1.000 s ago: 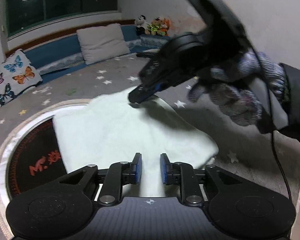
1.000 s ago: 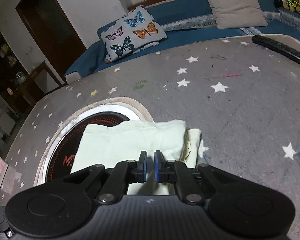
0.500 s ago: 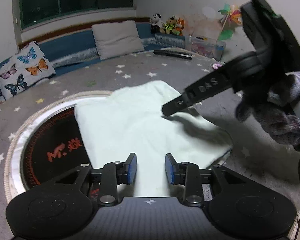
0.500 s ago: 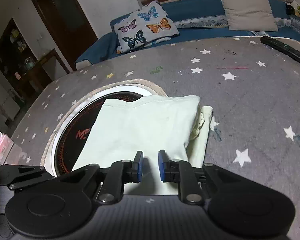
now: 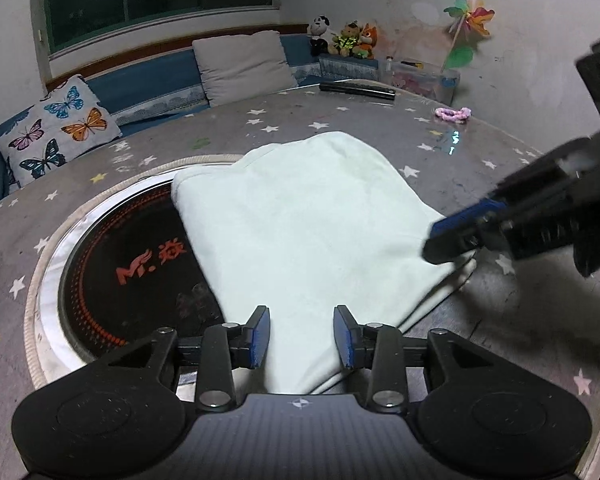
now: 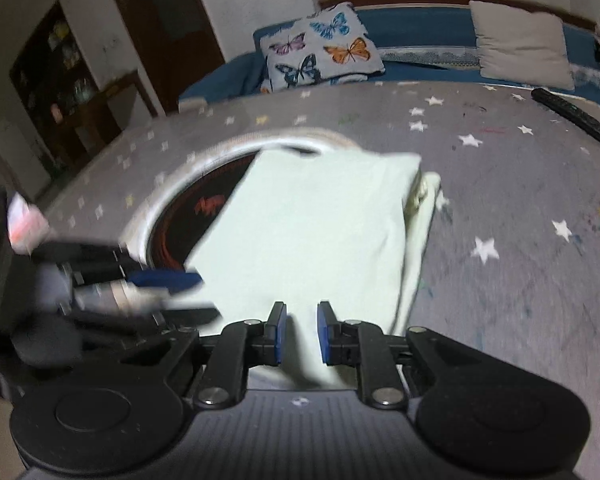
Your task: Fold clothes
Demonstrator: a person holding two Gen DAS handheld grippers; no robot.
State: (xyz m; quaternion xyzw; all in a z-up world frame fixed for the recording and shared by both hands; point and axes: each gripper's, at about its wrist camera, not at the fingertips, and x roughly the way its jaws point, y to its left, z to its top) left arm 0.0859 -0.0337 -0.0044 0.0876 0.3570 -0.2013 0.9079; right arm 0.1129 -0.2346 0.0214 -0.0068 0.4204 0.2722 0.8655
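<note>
A pale green folded garment (image 5: 304,216) lies on the grey star-patterned table, partly over a round black hotplate (image 5: 132,264). My left gripper (image 5: 302,338) is open above the garment's near edge, with cloth showing between the fingers. My right gripper (image 6: 300,334) is open over the garment (image 6: 316,224), near its other near corner. In the left wrist view the right gripper's fingertips (image 5: 456,236) hover at the garment's right corner. In the right wrist view the left gripper (image 6: 168,288) is blurred at the garment's left edge. Neither holds cloth.
A black remote (image 5: 358,88) and a pink hair tie (image 5: 452,114) lie at the table's far side. A butterfly cushion (image 5: 56,128), a grey pillow (image 5: 244,66), plush toys (image 5: 344,36) and a pinwheel (image 5: 468,20) stand beyond. The table edge runs along the right.
Both grippers have opened wider and pulled back toward the garment's near edge. The right gripper dropped from the garment's far side to its right corner. The garment lies flat, unmoved.
</note>
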